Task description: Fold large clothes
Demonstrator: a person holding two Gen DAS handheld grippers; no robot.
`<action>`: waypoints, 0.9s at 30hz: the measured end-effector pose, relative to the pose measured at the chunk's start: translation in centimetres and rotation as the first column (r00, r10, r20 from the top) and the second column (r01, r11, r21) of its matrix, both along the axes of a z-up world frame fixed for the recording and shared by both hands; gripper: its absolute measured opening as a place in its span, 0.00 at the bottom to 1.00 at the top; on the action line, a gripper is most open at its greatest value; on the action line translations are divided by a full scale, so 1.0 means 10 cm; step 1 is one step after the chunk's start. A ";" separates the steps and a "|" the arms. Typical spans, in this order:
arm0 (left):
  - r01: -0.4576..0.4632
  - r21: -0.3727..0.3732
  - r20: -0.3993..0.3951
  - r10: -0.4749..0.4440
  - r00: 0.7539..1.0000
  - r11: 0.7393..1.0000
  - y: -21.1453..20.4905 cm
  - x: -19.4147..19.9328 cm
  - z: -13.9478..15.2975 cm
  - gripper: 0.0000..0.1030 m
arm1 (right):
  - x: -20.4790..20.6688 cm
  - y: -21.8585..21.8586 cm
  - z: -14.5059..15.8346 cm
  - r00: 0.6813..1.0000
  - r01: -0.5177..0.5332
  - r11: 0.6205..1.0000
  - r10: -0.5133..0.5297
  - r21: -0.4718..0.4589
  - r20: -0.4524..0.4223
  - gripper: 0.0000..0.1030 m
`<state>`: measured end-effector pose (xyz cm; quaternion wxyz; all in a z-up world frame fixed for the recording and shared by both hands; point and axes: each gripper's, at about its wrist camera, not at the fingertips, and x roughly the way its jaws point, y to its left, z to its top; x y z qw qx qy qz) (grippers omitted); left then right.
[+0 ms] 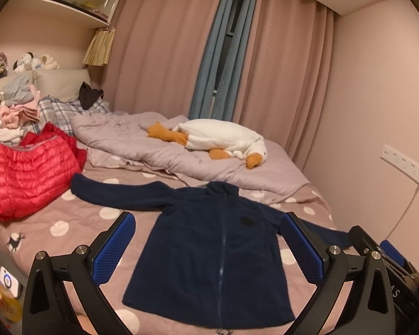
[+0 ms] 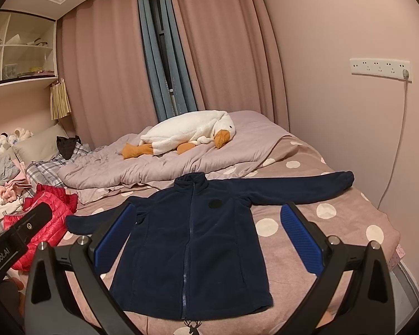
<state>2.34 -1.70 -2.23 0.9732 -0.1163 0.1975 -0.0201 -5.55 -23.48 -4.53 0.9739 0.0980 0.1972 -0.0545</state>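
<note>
One navy jacket is laid flat on the bed, both grippers held above it, fingers spread apart, one red jacket beside.

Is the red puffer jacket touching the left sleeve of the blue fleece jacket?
Cannot tell. In the left wrist view the red jacket meets the blue jacket sleeve end, which may be only overlap.

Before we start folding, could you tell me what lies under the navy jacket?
The navy jacket lies flat on the polka-dot bedsheet. Anything beneath its body is covered.
</note>
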 end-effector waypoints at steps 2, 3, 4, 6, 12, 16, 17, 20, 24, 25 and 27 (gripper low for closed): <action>0.000 -0.001 -0.002 0.000 1.000 1.000 0.00 0.00 0.00 1.00 | 0.00 -0.01 -0.01 1.000 -0.003 1.000 0.003 0.004 -0.004 1.00; 0.000 0.000 -0.005 0.000 1.000 1.000 0.00 -0.01 -0.01 1.00 | 0.00 -0.01 -0.01 1.000 -0.003 1.000 0.003 0.005 -0.005 1.00; -0.001 0.001 -0.008 0.001 1.000 1.000 -0.01 -0.01 -0.01 1.00 | 0.01 -0.01 0.00 1.000 -0.002 1.000 0.002 0.003 -0.007 1.00; -0.003 0.004 -0.013 0.004 1.000 1.000 -0.02 0.00 -0.01 1.00 | 0.01 -0.01 -0.01 1.000 -0.001 1.000 0.001 0.000 -0.007 1.00; -0.001 0.005 -0.015 0.001 1.000 1.000 -0.04 0.01 -0.01 1.00 | 0.02 0.01 -0.01 1.000 -0.002 1.000 0.002 -0.004 -0.011 1.00; 0.005 0.010 -0.019 -0.004 1.000 1.000 -0.06 0.01 -0.03 1.00 | 0.03 0.02 -0.03 1.000 -0.003 1.000 0.003 -0.002 -0.016 1.00; 0.004 0.010 -0.018 -0.004 1.000 1.000 -0.06 0.01 -0.03 1.00 | 0.03 0.02 -0.03 1.000 -0.002 1.000 0.002 -0.001 -0.017 1.00; 0.002 0.009 -0.017 -0.002 1.000 1.000 -0.06 0.00 -0.03 1.00 | 0.03 0.01 -0.05 1.000 -0.002 1.000 0.002 -0.002 -0.022 1.00; 0.002 0.009 -0.021 -0.002 1.000 1.000 -0.05 0.00 -0.03 1.00 | 0.04 0.01 -0.05 1.000 -0.002 1.000 0.002 -0.004 -0.026 1.00; 0.003 0.009 -0.023 -0.003 1.000 1.000 -0.05 0.00 -0.04 1.00 | 0.04 0.01 -0.05 1.000 -0.002 1.000 0.002 -0.004 -0.026 1.00; 0.003 0.010 -0.028 -0.003 1.000 1.000 -0.05 0.01 -0.04 1.00 | 0.04 0.00 -0.06 1.000 -0.003 1.000 0.003 -0.004 -0.026 1.00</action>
